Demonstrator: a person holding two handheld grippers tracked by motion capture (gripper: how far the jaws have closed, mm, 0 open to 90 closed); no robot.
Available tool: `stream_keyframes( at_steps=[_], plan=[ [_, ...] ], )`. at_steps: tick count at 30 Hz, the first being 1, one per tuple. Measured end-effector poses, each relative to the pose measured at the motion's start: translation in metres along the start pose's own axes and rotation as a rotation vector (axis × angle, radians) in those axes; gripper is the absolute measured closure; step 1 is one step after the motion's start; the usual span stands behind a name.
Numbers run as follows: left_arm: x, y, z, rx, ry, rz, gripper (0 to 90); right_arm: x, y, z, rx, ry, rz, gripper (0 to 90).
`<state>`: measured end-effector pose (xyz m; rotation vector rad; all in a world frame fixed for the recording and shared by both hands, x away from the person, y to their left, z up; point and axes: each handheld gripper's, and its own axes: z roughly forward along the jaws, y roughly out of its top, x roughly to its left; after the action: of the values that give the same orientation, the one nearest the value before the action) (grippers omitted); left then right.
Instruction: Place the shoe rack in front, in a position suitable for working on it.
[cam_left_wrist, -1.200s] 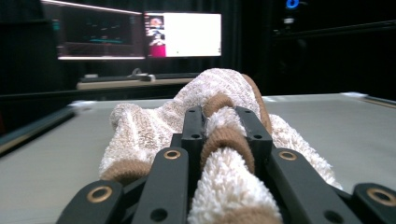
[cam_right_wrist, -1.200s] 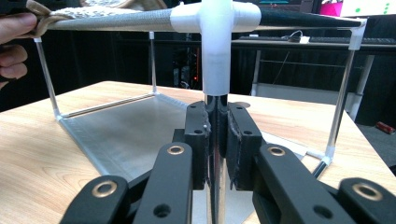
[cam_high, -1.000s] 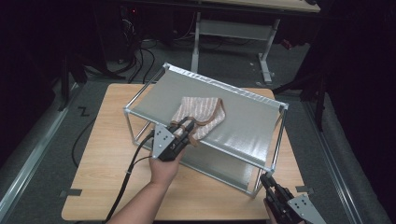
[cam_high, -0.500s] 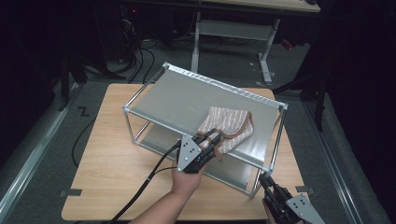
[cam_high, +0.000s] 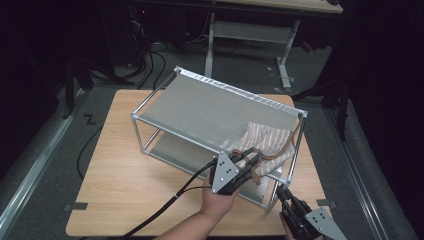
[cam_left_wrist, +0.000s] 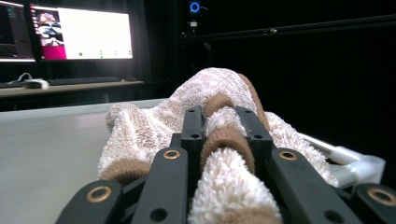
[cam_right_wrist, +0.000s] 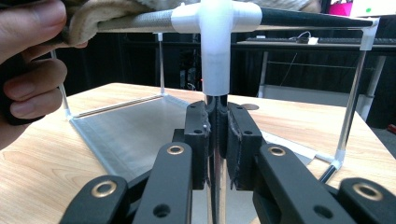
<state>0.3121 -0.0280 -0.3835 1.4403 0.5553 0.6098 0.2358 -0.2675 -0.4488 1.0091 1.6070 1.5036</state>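
Observation:
A beige towel with brown edging (cam_high: 272, 142) lies bunched on the top shelf of a metal rack (cam_high: 200, 105), near its front right corner. My left gripper (cam_high: 250, 161) is shut on the towel's front edge; in the left gripper view a brown-trimmed fold of the towel (cam_left_wrist: 154, 126) is pinched in the left gripper (cam_left_wrist: 224, 113). My right gripper (cam_high: 283, 193) sits low at the rack's front right leg. In the right gripper view the right gripper (cam_right_wrist: 216, 112) is shut on that thin upright leg (cam_right_wrist: 215, 70), below its white corner joint.
The rack stands on a wooden table (cam_high: 125, 170) and has a lower shelf (cam_right_wrist: 130, 135) under the top one. The hand (cam_right_wrist: 28, 70) holding the left gripper is close to the left of the clamped leg. Desks with monitors (cam_left_wrist: 77, 35) stand beyond.
My left gripper has dragged the towel to the right along the top shelf's front, from the middle to the front right corner. The right gripper has stayed in place on the leg.

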Motion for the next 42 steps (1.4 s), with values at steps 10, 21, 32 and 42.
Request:
stream_keyframes(
  at_steps=[10,21,32,42],
  plan=[
    [-0.024,0.0,0.009,0.0,-0.022,0.029,75.3,0.004,0.0,0.001,0.001,0.012,-0.013,80.7],
    [-0.006,0.0,0.001,0.012,0.008,0.042,75.2,0.004,0.001,0.002,0.004,0.019,-0.019,80.8],
    [0.041,0.001,-0.018,0.021,0.121,0.061,75.4,0.004,0.001,0.002,0.007,0.013,-0.023,80.8],
    [0.095,0.003,-0.048,0.046,0.252,0.098,75.4,0.004,0.001,0.002,0.008,0.011,-0.027,80.9]
  ],
)
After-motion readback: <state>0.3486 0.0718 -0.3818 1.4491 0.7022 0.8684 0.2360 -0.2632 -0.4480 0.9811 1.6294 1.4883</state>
